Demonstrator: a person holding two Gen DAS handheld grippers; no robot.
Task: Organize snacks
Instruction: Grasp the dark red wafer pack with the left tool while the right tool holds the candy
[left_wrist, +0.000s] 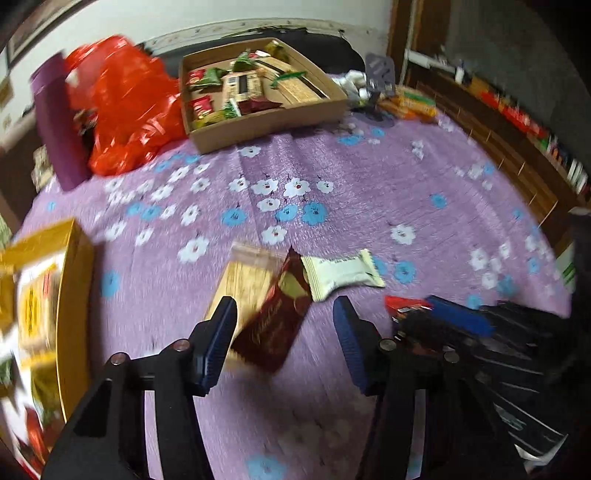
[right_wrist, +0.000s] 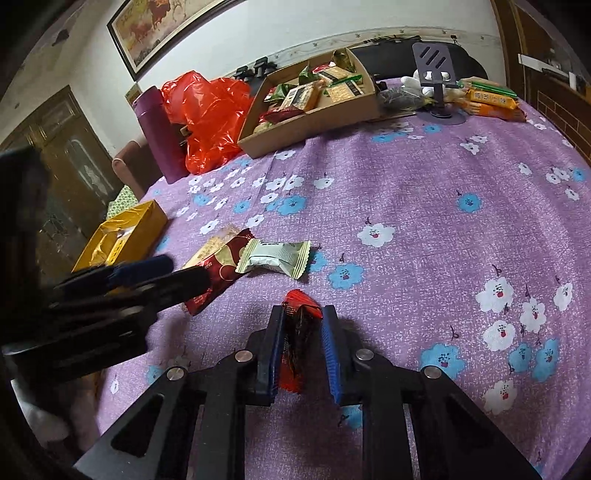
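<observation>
My left gripper (left_wrist: 284, 308) is open just above a dark red snack packet (left_wrist: 275, 325) that lies on the purple cloth. A tan cracker packet (left_wrist: 243, 280) lies under it and a pale wrapped sweet (left_wrist: 341, 273) lies beside it. My right gripper (right_wrist: 303, 314) is shut on a red and black snack packet (right_wrist: 297, 347), held upright above the cloth. The same pile shows in the right wrist view: dark red packet (right_wrist: 219, 273) and pale sweet (right_wrist: 275, 258). The left gripper (right_wrist: 147, 273) reaches in there from the left.
A cardboard tray (left_wrist: 273, 122) of several snacks stands at the back, next to a red plastic bag (left_wrist: 125, 107) and a purple flask (left_wrist: 55, 122). A yellow box (left_wrist: 70, 295) sits at the left. Orange packets (right_wrist: 491, 99) and a phone stand (right_wrist: 436, 66) are at back right.
</observation>
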